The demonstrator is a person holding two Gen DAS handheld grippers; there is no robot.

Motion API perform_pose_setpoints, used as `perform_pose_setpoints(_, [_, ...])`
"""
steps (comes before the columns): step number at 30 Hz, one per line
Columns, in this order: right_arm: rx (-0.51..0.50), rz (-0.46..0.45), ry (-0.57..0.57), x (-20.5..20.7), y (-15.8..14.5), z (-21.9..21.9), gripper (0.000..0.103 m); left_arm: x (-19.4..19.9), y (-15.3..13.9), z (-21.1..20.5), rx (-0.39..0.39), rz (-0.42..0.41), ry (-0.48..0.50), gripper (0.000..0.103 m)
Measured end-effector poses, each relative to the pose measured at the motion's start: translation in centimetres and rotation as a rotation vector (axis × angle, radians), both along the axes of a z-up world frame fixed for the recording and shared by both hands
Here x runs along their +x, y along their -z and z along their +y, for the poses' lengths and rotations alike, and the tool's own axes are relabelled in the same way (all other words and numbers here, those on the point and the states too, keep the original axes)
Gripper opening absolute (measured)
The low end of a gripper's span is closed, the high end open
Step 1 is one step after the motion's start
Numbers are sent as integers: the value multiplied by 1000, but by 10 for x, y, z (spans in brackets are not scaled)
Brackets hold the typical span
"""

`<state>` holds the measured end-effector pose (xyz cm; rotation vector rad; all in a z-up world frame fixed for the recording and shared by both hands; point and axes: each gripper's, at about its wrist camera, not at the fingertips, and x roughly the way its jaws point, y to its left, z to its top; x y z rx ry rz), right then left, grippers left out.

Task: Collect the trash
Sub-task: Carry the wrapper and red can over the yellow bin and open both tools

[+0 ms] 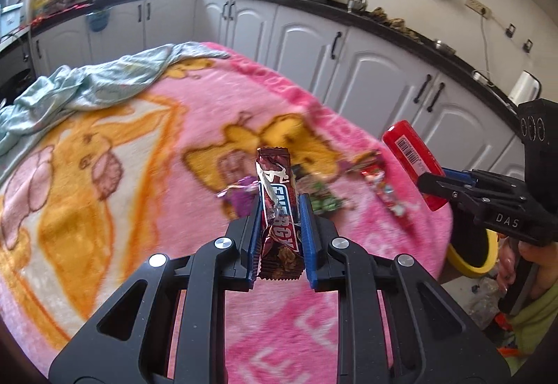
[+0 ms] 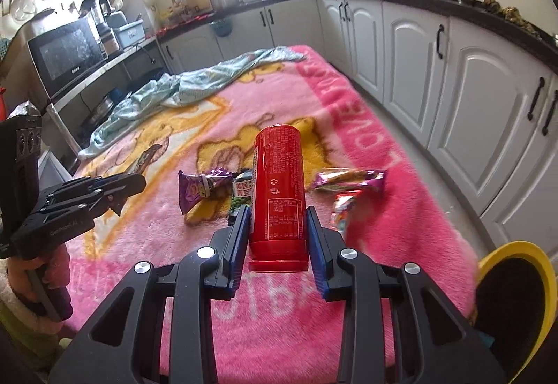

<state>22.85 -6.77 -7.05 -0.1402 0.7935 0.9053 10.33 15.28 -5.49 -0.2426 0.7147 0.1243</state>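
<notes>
- The yellow bin (image 2: 533,265) at the lower right of the right wrist view has a dark inside; what it holds cannot be made out
- In the left wrist view only a slice of that bin's yellow rim (image 1: 467,262) shows at right, behind the right gripper (image 1: 432,181)
- Only the right wrist view shows the microwave (image 2: 66,52) at upper left and the left gripper (image 2: 125,185) from the side
- The left gripper (image 1: 279,209) is clamped on a brown energy bar wrapper (image 1: 277,206), standing upright between its blue pads at frame centre
- The right gripper (image 2: 277,223) grips a red can (image 2: 277,188) between its pads, lifted above the pink blanket (image 2: 348,126)
- Loose on the blanket beyond the tongs, left to right: a purple wrapper (image 2: 198,188), a green packet (image 2: 240,195), a pink-yellow wrapper (image 2: 348,178) and a red wrapper (image 2: 343,209)
</notes>
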Motion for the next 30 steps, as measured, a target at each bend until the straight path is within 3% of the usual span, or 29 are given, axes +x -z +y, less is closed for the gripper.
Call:
perform_pose_setpoints(18, [50, -62, 181, -2, -23, -115, 31, 38, -25, -100, 28, -44, 200, 15])
perform_pose_setpoints(30, [83, -37, 408, 16, -9, -224, 31, 96, -21, -208, 16, -36, 408, 15])
